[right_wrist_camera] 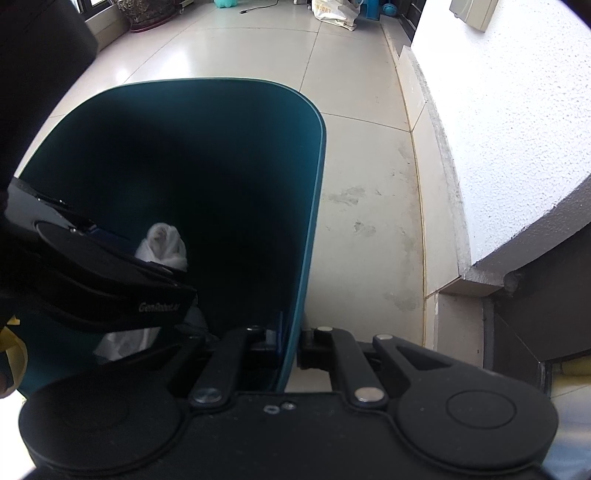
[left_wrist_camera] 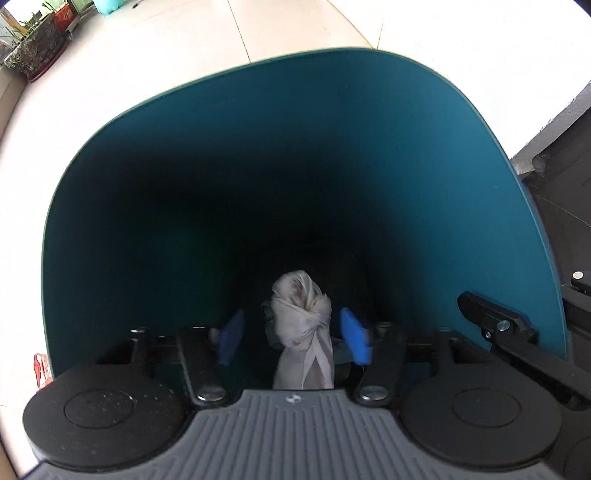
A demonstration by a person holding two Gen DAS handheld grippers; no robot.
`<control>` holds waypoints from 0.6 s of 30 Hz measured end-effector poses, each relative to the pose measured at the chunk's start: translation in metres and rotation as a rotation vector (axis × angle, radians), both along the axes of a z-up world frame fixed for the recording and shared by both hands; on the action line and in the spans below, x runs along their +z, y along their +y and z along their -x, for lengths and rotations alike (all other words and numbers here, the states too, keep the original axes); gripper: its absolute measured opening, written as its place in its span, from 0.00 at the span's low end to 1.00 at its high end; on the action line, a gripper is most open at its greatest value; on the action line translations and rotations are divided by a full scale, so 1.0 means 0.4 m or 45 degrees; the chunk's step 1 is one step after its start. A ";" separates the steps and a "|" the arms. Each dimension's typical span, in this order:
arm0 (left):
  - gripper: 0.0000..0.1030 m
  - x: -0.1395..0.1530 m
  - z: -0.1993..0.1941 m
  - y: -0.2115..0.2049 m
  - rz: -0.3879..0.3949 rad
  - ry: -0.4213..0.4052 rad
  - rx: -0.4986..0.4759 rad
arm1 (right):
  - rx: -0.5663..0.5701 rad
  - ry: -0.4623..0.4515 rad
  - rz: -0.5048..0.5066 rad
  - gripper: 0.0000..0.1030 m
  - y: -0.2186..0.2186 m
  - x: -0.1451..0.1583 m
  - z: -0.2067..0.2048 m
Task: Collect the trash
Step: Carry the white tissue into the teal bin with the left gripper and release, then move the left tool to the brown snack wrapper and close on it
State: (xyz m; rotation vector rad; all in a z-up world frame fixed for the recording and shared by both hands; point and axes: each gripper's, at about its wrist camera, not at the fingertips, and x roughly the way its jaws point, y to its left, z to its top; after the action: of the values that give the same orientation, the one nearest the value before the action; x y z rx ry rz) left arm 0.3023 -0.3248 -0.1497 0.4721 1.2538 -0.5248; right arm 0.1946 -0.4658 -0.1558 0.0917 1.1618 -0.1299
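Observation:
A teal trash bin [left_wrist_camera: 177,177] stands on the tiled floor, its inside dark. In the left wrist view my left gripper [left_wrist_camera: 293,334] is inside the bin mouth, blue pads [left_wrist_camera: 354,334] spread apart and open. A white knotted trash bag [left_wrist_camera: 303,325] hangs between the pads, touching neither. In the right wrist view the bin [right_wrist_camera: 303,229] fills the left half and the white bag [right_wrist_camera: 164,245] shows inside, behind the left gripper body [right_wrist_camera: 110,280]. My right gripper [right_wrist_camera: 290,339] is shut on the bin's near rim, one finger inside the wall, one outside.
Pale floor tiles [right_wrist_camera: 362,206] lie to the right of the bin. A white rough wall [right_wrist_camera: 517,110] and a dark ledge [right_wrist_camera: 546,302] stand at the right. Potted plants [left_wrist_camera: 33,48] sit at the far left. Bags [right_wrist_camera: 336,13] lie at the far end.

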 end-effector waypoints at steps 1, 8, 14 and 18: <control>0.62 0.005 0.005 0.005 -0.005 -0.020 0.003 | 0.002 -0.001 0.005 0.05 0.003 0.002 0.001; 0.62 0.058 0.062 0.067 0.039 -0.088 -0.015 | 0.005 0.001 0.030 0.05 0.024 0.014 -0.002; 0.62 0.138 0.040 0.129 0.098 -0.150 -0.025 | 0.015 0.004 0.067 0.07 0.043 0.019 -0.001; 0.62 0.188 0.041 0.204 0.120 -0.201 -0.001 | 0.022 0.007 0.108 0.08 0.060 0.020 0.000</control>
State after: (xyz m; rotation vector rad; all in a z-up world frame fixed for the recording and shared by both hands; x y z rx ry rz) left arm 0.2859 -0.2433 -0.0747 0.4260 1.0731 -0.5345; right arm 0.1945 -0.4418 -0.1479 0.0064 1.1607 -0.1638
